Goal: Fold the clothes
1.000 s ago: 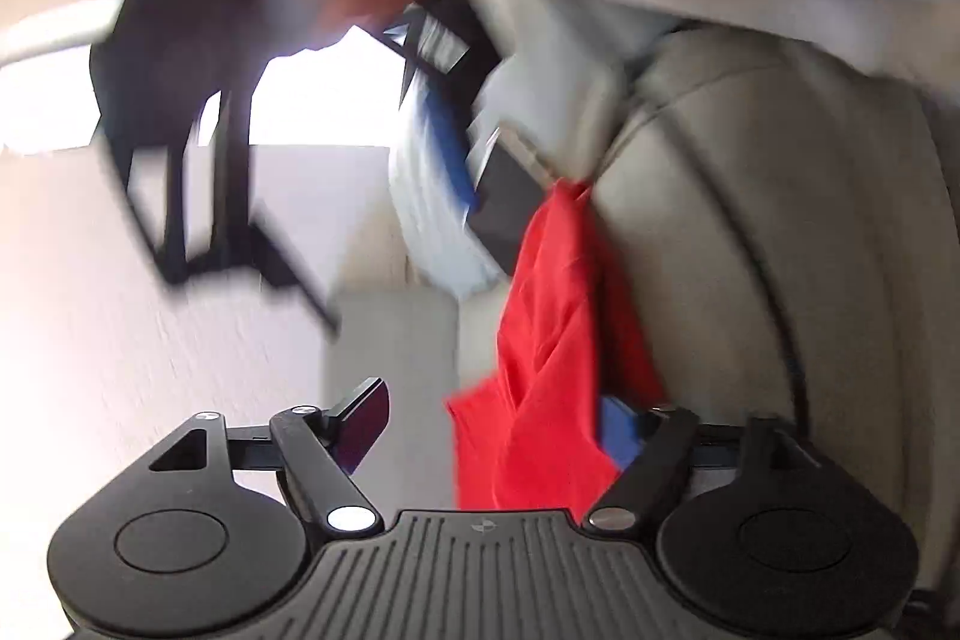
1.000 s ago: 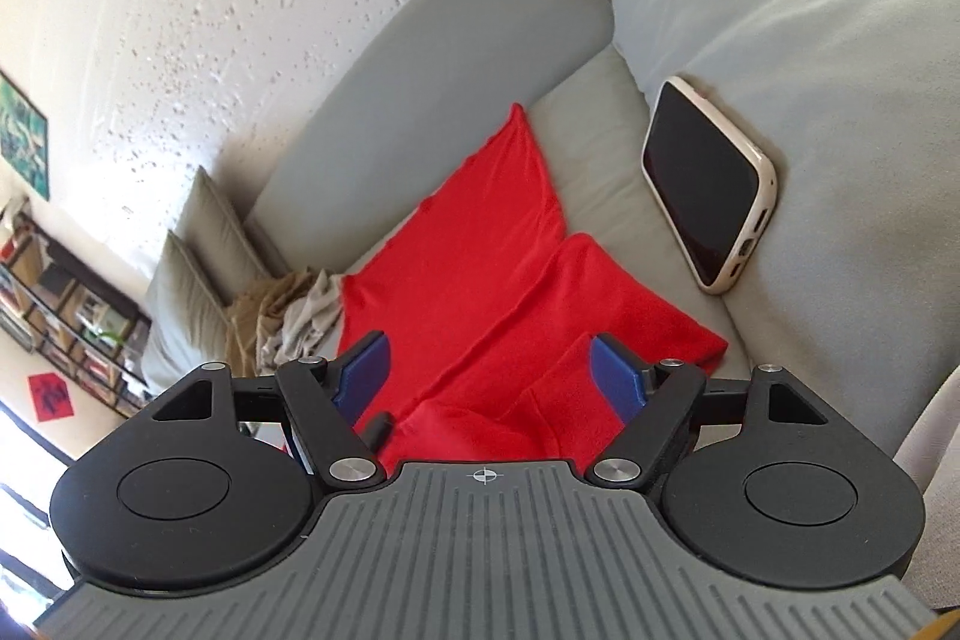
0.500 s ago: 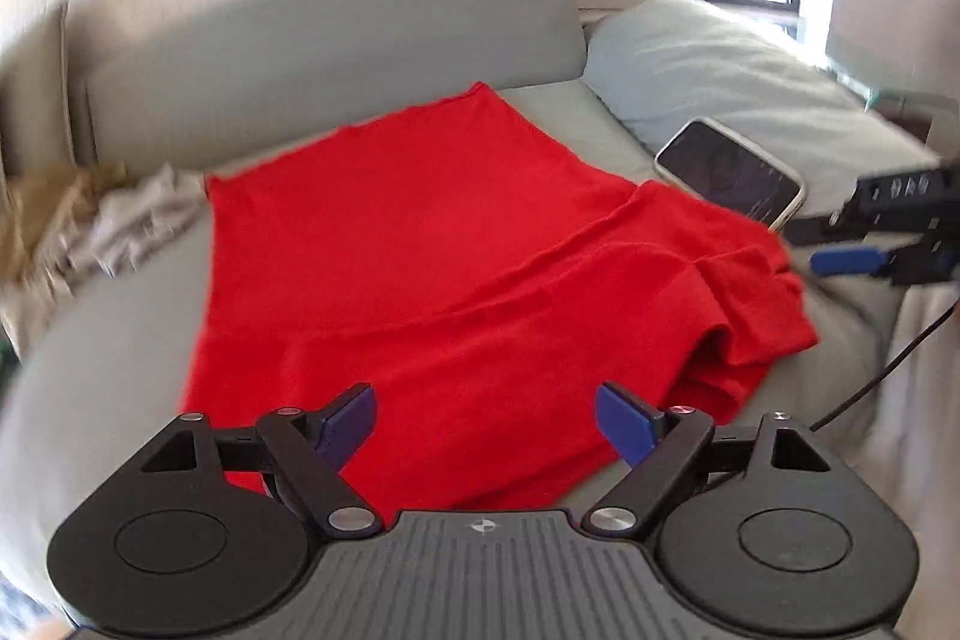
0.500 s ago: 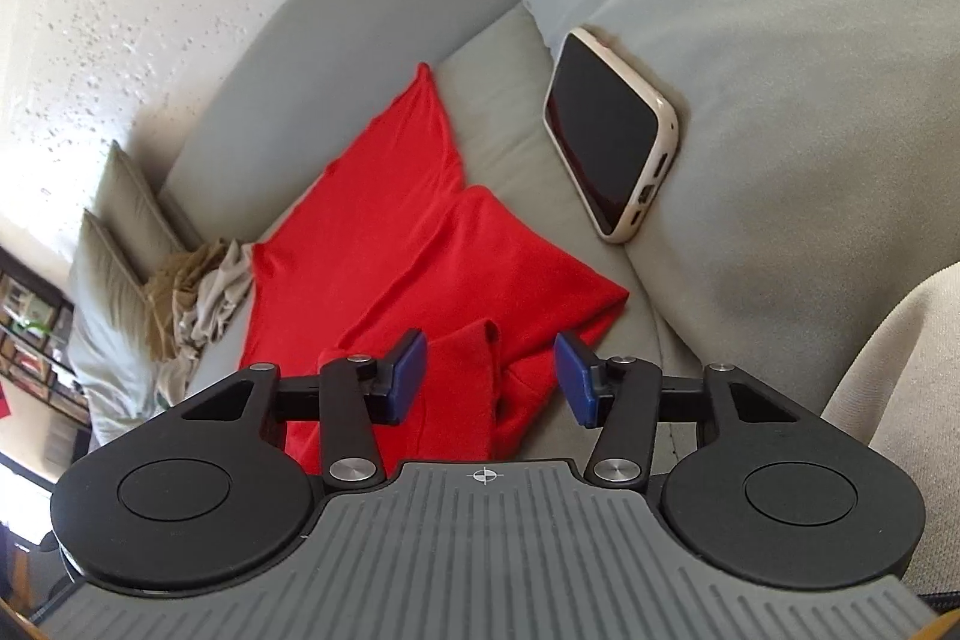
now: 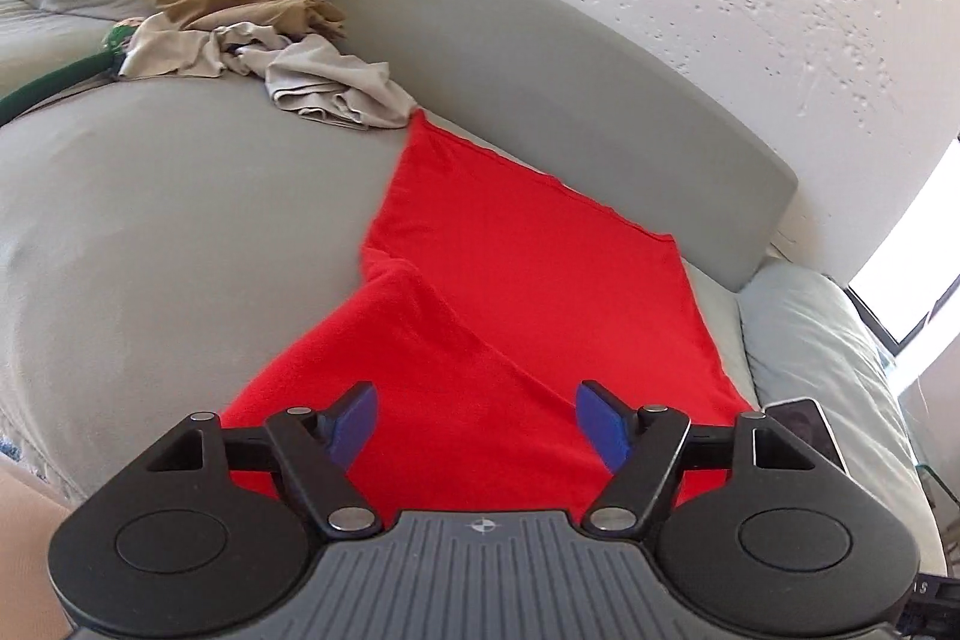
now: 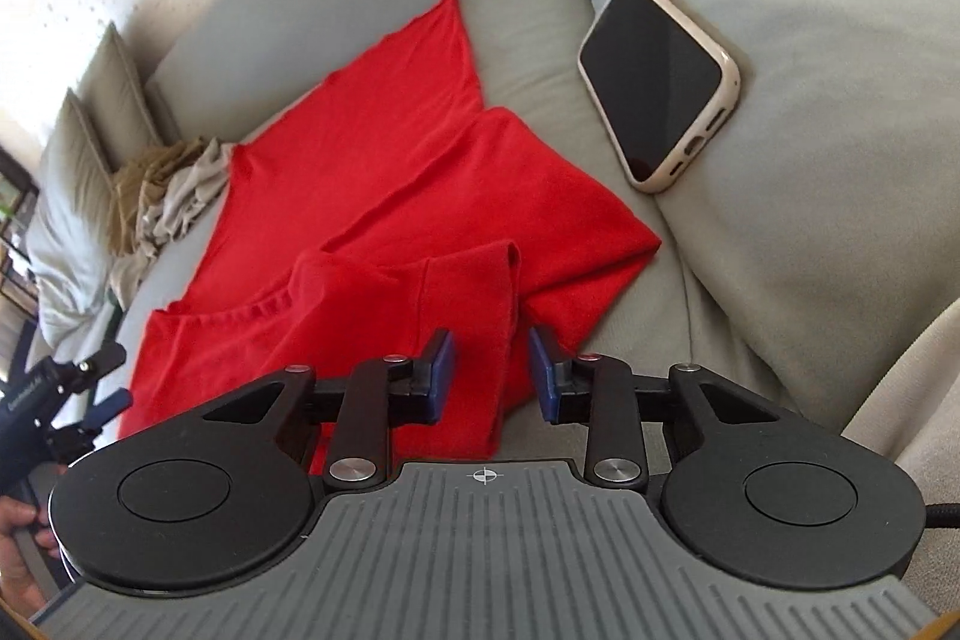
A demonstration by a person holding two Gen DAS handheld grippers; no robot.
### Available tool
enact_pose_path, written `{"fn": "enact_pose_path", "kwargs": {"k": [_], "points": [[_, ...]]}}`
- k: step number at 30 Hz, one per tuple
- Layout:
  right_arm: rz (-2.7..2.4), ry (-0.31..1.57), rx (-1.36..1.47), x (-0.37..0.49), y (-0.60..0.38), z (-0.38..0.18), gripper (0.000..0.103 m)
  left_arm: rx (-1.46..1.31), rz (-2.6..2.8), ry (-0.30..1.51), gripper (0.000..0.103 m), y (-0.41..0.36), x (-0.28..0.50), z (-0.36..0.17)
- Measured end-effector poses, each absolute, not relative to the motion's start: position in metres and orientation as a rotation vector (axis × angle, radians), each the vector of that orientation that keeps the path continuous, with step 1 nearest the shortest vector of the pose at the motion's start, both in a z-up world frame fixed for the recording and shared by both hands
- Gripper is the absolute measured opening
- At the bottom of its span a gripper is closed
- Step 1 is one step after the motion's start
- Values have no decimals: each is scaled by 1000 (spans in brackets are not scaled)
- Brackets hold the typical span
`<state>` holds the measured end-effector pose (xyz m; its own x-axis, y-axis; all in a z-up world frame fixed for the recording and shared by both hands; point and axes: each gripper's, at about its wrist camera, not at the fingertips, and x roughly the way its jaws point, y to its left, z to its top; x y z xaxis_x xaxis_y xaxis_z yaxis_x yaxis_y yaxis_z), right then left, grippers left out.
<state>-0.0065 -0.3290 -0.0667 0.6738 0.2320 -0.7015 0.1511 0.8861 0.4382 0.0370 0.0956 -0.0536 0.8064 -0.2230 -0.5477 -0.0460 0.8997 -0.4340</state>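
1. The red shirt [image 6: 384, 172] lies spread on the grey sofa [image 5: 150, 232], a phone [image 6: 657, 82] on the cushion beside it.
2. It looks light, soft and limp, so it will sag; hems and sleeve edges are the likely holds.
3. Its long axis runs from the sofa's front edge toward the backrest, collar nearest.
4. The right gripper [image 6: 492, 376] has been closing around the folded sleeve [image 6: 474, 316]; the pads are not yet pressing.
5. The left gripper [image 5: 477, 421], also narrowing, stands apart above the fabric, holding nothing.

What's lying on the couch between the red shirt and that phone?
Nothing: in the right wrist view, only bare grey couch cushion separates the red shirt from the phone, which leans on a pale pillow.
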Motion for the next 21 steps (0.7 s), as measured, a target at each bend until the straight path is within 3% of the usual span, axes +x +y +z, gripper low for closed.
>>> {"fn": "enact_pose_path", "kwargs": {"k": [2, 4, 10, 15, 21], "points": [[44, 832, 373, -7, -314, -65, 23, -466, -56, 585, 69, 102, 32, -51], [29, 803, 256, -9, -301, -59, 5, -486, -22, 534, 69, 112, 29, -45], [10, 646, -41, -11, -266, -22, 3, -535, 18, 501, 69, 139, 36, -27], [-74, 385, -294, 1, -242, 22, 1, -532, 41, 506, 69, 141, 44, -35], [-86, 540, -128, 38, -276, -5, 2, -624, 96, 578, 69, 155, 50, -55]]}}
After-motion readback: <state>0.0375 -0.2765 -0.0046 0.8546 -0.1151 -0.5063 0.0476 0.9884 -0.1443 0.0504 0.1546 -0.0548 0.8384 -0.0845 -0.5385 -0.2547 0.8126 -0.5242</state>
